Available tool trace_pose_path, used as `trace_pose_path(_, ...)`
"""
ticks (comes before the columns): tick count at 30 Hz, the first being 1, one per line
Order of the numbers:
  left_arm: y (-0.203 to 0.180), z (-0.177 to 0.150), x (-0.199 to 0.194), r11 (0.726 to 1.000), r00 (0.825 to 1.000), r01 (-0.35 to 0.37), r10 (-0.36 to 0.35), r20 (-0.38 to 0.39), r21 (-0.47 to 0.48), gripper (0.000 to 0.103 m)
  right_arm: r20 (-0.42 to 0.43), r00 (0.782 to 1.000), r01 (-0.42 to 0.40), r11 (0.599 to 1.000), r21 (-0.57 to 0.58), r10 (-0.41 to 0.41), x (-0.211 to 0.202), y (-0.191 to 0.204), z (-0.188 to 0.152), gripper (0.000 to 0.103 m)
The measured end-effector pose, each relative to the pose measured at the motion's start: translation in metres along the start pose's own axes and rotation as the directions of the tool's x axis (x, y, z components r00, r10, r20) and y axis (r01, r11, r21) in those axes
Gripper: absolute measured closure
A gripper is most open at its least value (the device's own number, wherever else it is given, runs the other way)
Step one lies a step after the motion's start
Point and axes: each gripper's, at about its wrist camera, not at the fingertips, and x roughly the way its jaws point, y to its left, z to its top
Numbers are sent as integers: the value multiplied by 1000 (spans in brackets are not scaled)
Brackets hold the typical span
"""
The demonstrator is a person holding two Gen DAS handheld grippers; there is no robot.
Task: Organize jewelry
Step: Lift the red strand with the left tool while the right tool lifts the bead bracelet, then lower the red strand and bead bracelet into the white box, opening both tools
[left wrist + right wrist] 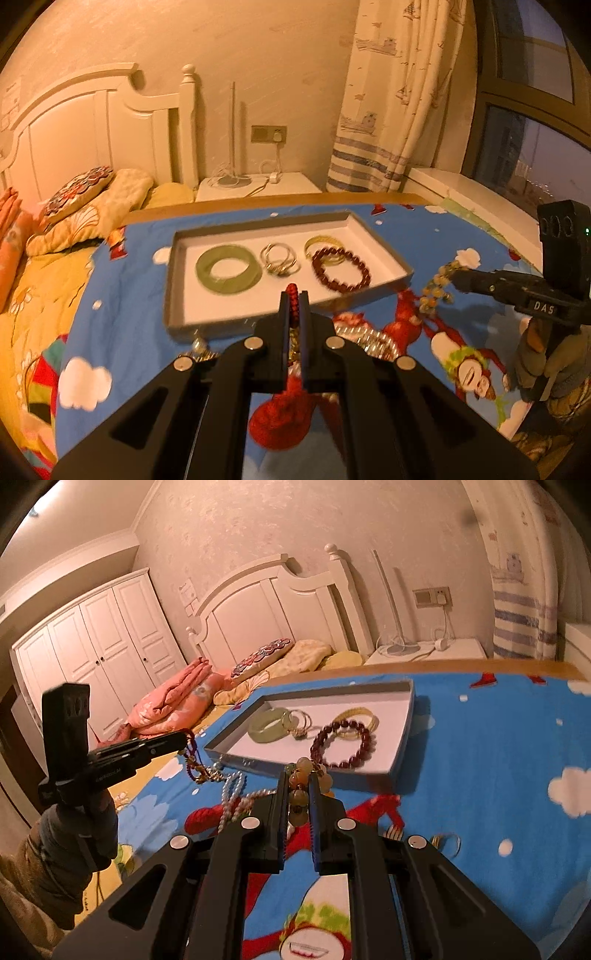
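Grippers (294, 295) (300, 779) clamp bead strands; tray's (295, 221) near wall perhaps intervenes.

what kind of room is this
Almost certainly a bedroom: a white bed headboard with pillows below it, a white wardrobe along the wall, and a nightstand beside the bed.

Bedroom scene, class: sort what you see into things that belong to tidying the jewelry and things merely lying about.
Job:
tray
green bangle
rings
dark red beads
red strand in left gripper
amber beads in right gripper
pearl strand

Lying about:
pillows
lamp
curtain
wardrobe
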Motion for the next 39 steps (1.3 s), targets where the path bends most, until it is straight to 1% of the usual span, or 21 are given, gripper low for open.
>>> trace_pose_path(5, 0, 24, 23, 999, 999, 34, -34, 2, -18, 99, 6, 999, 43, 999, -27, -43, 15, -3, 21, 92)
trace_pose_path(10, -1, 41, 49, 1000, 999, 31, -31, -17, -4, 99, 3, 996, 94, 994, -52, -94, 38, -9, 44, 92)
trace_pose_path(13, -3, 48, 68, 1000, 999, 22, -21, -37, 9, 99, -9, 990, 138, 989, -61, -139, 58, -16, 58, 92)
trace_pose_path(18, -2, 52, 98, 1000, 997, 4, -3, -78, 11, 99, -40, 973, 222, 972, -77, -226, 93, -32, 74, 92)
trace_pose_path(21, 2, 52, 111, 1000, 995, -12, 12, -100, 2, 99, -51, 956, 283, 953, -108, -289, 109, -37, 78, 92)
trace_pose_path(24, 6, 49, 119, 1000, 993, -30, 29, -112, -2, 99, -73, 941, 322, 939, -120, -332, 125, -46, 80, 92)
trace_pose_path(27, 10, 44, 125, 999, 990, -53, 52, -135, 1, 98, -99, 931, 338, 932, -129, -352, 136, -52, 81, 91)
trace_pose_path(28, 11, 41, 126, 997, 986, -72, 73, -148, 6, 96, -111, 923, 353, 926, -134, -368, 138, -53, 80, 85)
trace_pose_path(29, 12, 39, 127, 996, 982, -94, 94, -163, 11, 81, -131, 917, 360, 924, -132, -376, 139, -54, 80, 71)
trace_pose_path(30, 13, 37, 126, 995, 980, -102, 103, -168, 11, 70, -136, 921, 350, 929, -121, -365, 136, -54, 79, 61)
trace_pose_path(31, 16, 35, 121, 993, 979, -121, 120, -162, 6, 46, -120, 928, 340, 934, -113, -352, 130, -52, 78, 45)
trace_pose_path(32, 18, 32, 116, 991, 979, -136, 135, -150, 2, 35, -96, 935, 331, 937, -109, -341, 122, -49, 75, 44)
trace_pose_path(34, 23, 26, 101, 988, 979, -157, 155, -130, -2, 33, -79, 948, 300, 948, -111, -309, 102, -41, 67, 44)
trace_pose_path(36, 28, 19, 89, 986, 978, -165, 163, -128, -10, 26, -83, 956, 271, 956, -111, -280, 87, -34, 57, 44)
trace_pose_path(37, 31, 13, 80, 985, 977, -174, 170, -126, -18, 19, -88, 960, 256, 960, -111, -266, 80, -31, 51, 44)
trace_pose_path(38, 33, 9, 74, 983, 976, -183, 178, -126, -24, 16, -94, 962, 244, 964, -109, -254, 71, -28, 43, 43)
trace_pose_path(39, 37, 2, 65, 979, 973, -199, 193, -129, -33, 16, -98, 964, 237, 966, -105, -247, 65, -26, 37, 42)
